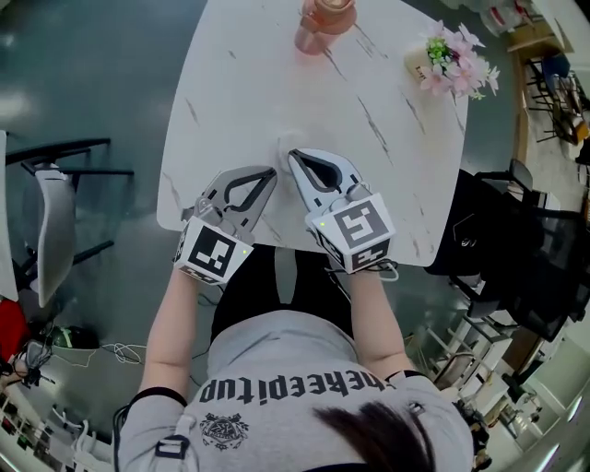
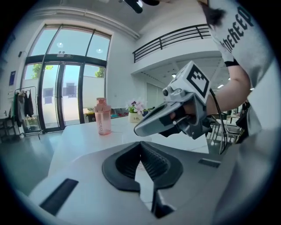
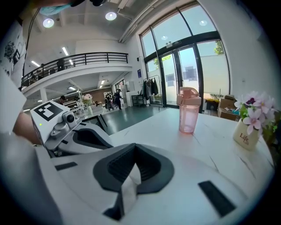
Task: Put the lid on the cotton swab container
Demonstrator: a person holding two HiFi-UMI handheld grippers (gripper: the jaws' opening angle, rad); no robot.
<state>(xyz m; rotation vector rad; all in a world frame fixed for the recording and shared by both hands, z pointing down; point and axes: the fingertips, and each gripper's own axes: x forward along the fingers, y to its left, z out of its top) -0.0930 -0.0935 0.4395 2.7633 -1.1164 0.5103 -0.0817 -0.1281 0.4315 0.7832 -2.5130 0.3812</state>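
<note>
Both grippers hover over the near edge of the white marble table (image 1: 241,88). My left gripper (image 1: 272,172) is shut, its ribbed pads (image 2: 151,160) meeting at the tips with nothing between them. My right gripper (image 1: 293,154) sits just to its right, also shut and empty, tips touching (image 3: 134,146). In the left gripper view, the right gripper (image 2: 138,130) crosses in front, held by a hand. A faint pale round thing (image 1: 291,141) lies on the table just past the right gripper's tips; whether it is the container or its lid I cannot tell.
A pink drinking bottle (image 1: 324,20) stands at the table's far edge, and a small pot of pink flowers (image 1: 450,60) at the far right. A white chair (image 1: 51,217) is on the floor to the left, a black chair (image 1: 516,240) to the right.
</note>
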